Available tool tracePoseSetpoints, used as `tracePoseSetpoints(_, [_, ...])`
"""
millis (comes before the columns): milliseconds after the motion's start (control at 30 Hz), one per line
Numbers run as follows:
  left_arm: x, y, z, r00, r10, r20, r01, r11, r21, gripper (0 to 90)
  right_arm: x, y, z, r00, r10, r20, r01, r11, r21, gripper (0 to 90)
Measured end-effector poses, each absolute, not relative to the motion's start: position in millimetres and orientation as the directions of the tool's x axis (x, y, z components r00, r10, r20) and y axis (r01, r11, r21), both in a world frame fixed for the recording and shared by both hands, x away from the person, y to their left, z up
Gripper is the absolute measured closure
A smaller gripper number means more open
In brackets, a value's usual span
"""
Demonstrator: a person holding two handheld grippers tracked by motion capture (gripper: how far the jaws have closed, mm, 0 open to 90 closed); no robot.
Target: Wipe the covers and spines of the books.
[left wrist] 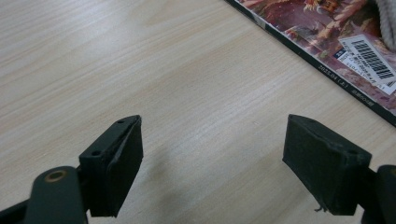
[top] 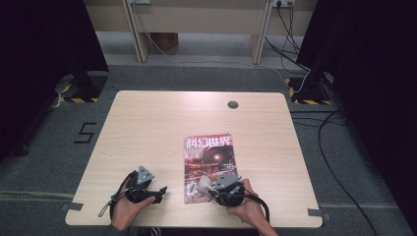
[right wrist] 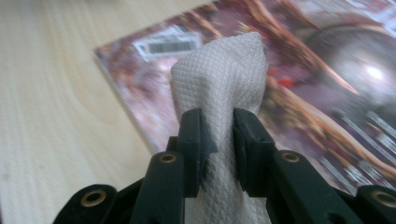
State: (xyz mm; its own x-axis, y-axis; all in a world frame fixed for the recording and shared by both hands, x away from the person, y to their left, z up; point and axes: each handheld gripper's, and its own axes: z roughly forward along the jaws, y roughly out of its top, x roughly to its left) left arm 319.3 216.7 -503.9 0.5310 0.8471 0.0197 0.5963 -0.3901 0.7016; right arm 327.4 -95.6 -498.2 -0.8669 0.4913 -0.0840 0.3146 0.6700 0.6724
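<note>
— Status at the left of the counter (top: 147, 123)?
— The left hand-held gripper (top: 160, 192) is seen at the near left, jaws spread wide over bare wood, nothing grasped.

— And further right?
— A magazine (top: 209, 157) is laid flat, right of centre. Over its near edge, a white paper towel (right wrist: 219, 74) is clamped between the jaws of the right hand-held gripper (right wrist: 217, 135).

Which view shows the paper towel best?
The right gripper view: the paper towel stands pinched between the right hand-held gripper jaws, its texture clear. High view: a small pale wad. Left gripper view: a corner.
</note>
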Motion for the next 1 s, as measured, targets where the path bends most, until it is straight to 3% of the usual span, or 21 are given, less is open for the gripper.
tracePoseSetpoints(333, [318.4,215.6,-502.8,0.536,0.844,0.017,0.589,-0.389,0.709,19.5,340.4,-132.7,-496.8,-0.797,0.598,-0.088,0.397,0.628,0.669,73.9])
tracePoseSetpoints(700, [305.4,190.7,-503.0,0.598,0.801,-0.012,0.559,-0.406,0.723,18.7,321.3,-119.0,-497.1,-0.831,0.545,-0.108,0.348,0.662,0.663,74.0])
tracePoseSetpoints(1000, [301.8,166.4,-504.5,0.642,0.766,-0.024,0.534,-0.424,0.731,17.7,330.8,-140.9,-496.5,-0.789,0.605,-0.102,0.397,0.630,0.667,73.9])
